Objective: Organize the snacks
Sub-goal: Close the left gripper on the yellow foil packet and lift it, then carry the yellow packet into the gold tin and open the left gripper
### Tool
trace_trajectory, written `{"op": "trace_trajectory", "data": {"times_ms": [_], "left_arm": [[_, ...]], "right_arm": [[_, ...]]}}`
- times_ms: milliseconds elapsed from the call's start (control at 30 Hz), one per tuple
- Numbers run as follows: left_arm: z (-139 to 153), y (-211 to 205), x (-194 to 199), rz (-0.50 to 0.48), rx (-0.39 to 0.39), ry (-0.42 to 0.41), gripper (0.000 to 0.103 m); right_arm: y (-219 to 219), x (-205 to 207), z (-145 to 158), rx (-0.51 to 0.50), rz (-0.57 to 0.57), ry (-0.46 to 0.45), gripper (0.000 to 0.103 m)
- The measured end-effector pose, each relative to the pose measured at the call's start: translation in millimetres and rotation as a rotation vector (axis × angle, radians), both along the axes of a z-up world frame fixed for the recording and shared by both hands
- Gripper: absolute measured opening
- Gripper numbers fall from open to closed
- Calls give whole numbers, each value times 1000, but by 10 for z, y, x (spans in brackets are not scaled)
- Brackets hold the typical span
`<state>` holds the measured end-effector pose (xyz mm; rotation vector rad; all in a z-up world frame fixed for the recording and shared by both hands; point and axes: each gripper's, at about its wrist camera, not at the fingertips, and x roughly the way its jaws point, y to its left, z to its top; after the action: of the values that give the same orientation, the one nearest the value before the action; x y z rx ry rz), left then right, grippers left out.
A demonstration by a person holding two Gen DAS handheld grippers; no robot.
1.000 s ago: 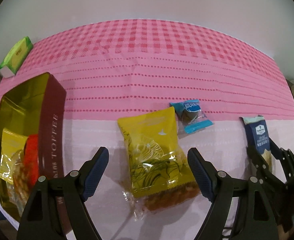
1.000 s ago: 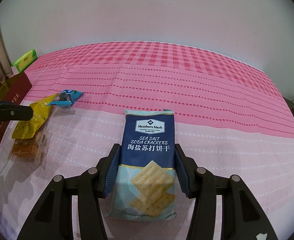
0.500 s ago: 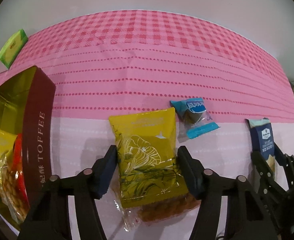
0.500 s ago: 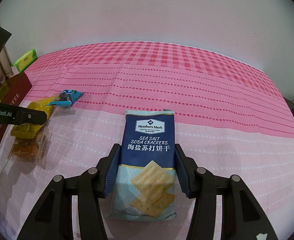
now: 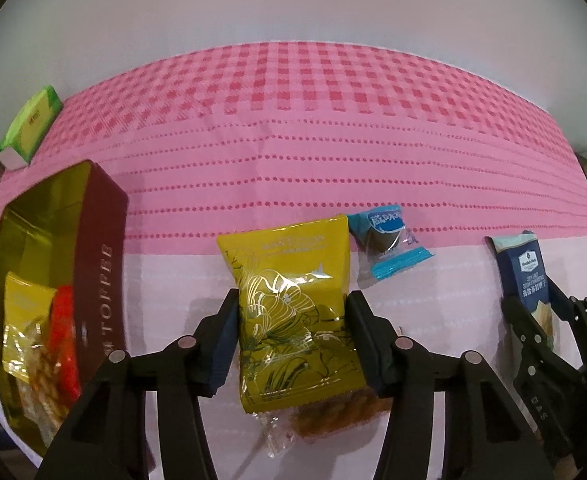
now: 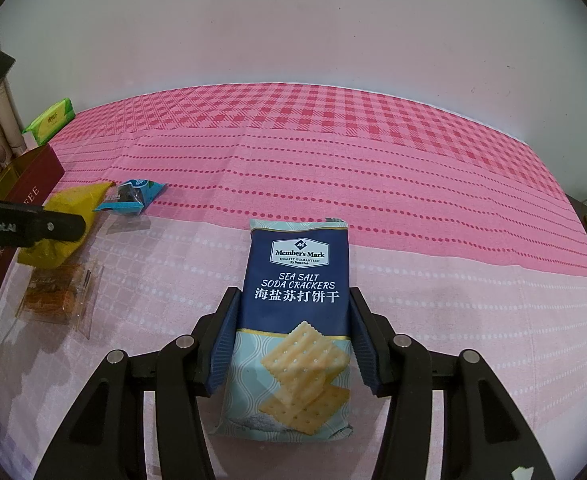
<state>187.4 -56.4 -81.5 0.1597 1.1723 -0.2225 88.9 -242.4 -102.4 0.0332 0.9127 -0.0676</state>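
We are loading the toffee tin (image 5: 101, 248) at far left. Left gripper (image 5: 293, 340) is pinching the yellow snack pack (image 5: 293, 304) on the cloth; right gripper (image 6: 293, 344) is pinching the soda crackers pack (image 6: 297, 300). We are advising level lifts, clearing the small blue sweet (image 5: 387, 236)

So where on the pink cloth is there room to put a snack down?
The far checked part of the tablecloth is bare, and so is the stretch right of the cracker pack. It is crowded at left, around the toffee tin, yellow bag and blue candy.
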Motion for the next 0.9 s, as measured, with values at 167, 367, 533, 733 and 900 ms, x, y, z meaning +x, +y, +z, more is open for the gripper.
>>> {"op": "trace_trajectory", "data": {"times_ms": [167,367,533,733,900], "left_arm": [[121,34,-67,-3,-1,-19,53],[273,73,-158,-14,19,-51,53],[452,196,-262,-21,28,-85,53],[663,381,-377,-40,55,-135,53],[767,640,-458,-40,112,-180,53]], "right_arm": [[2,1,0,0,0,0,49],[2,1,0,0,0,0,49],[2,1,0,0,0,0,49],[1,1,-1,0,0,0,49],[3,2,-1,0,0,0,49]]}}
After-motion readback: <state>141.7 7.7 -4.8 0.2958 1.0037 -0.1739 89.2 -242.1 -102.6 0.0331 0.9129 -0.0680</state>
